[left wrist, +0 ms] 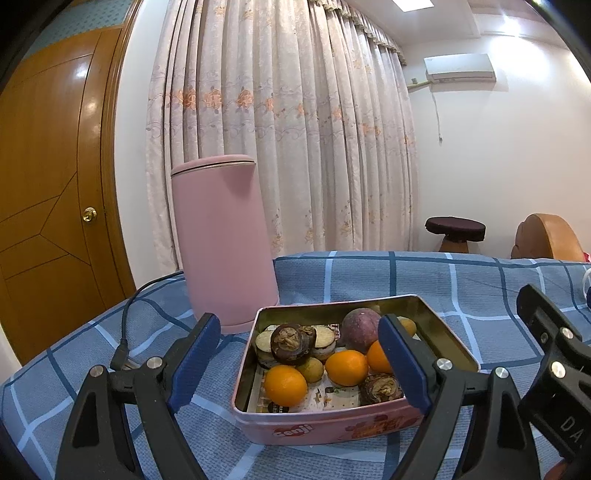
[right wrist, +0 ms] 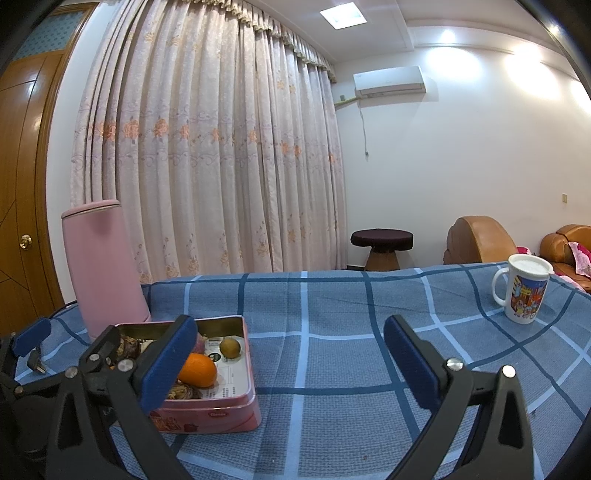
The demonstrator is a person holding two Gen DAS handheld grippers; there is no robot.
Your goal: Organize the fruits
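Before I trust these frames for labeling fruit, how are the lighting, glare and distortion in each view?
Left wrist view: even indoor light, oranges sharp in the tin; glare streaks on the door; fisheye bends the curtain and darkens the corners. Right wrist view: bright wall hotspots near the air conditioner, ceiling light blown out, mug crisp, table edge curved.

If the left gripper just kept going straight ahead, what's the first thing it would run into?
Most likely the pink tin of fruit: the open left gripper points at it, probably meeting its near wall or the oranges inside. Height is unclear.
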